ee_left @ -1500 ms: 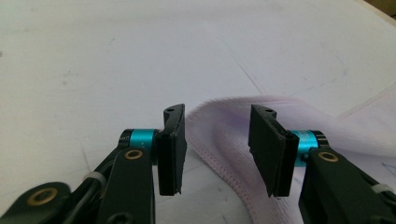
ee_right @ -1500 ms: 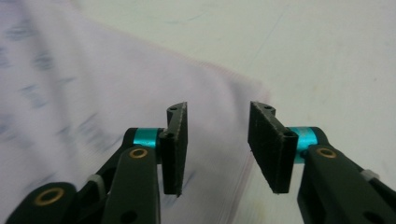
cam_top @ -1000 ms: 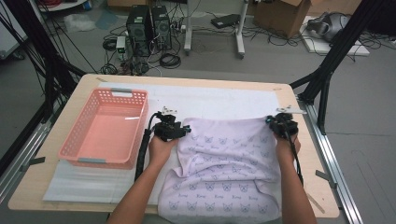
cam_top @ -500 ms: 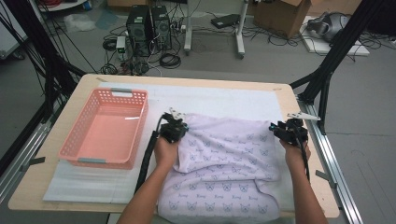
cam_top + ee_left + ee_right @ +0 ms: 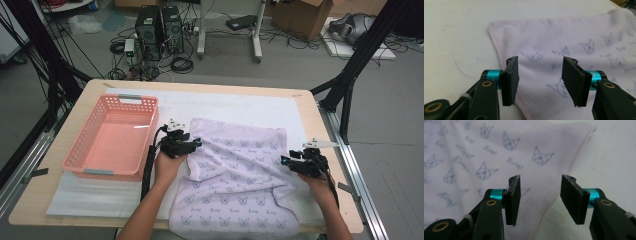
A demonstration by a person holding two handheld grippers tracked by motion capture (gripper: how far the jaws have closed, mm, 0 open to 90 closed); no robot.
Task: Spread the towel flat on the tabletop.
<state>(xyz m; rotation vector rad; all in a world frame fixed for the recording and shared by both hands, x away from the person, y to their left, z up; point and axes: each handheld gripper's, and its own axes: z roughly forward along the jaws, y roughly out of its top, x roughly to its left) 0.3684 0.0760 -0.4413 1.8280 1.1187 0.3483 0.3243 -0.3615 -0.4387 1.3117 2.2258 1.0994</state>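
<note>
Hovering over the towel (image 5: pixel 240 175), your left gripper (image 5: pixel 540 75) has just released, jaws parted with nothing pinched. Your right gripper (image 5: pixel 540 195), above the towel's right edge, has likewise just opened empty; the pink basket (image 5: pixel 80 150) sits far left.

A pale lilac cloth (image 5: pixel 240 175) printed with blue cat faces lies by a pink basket (image 5: pixel 114 140) on a white mat (image 5: pixel 235 106).

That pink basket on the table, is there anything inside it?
The pink basket looks empty from the high view: its bare pink bottom shows through, with only a glint of light on it. Its near wall hides a thin strip of the floor just behind it.
</note>
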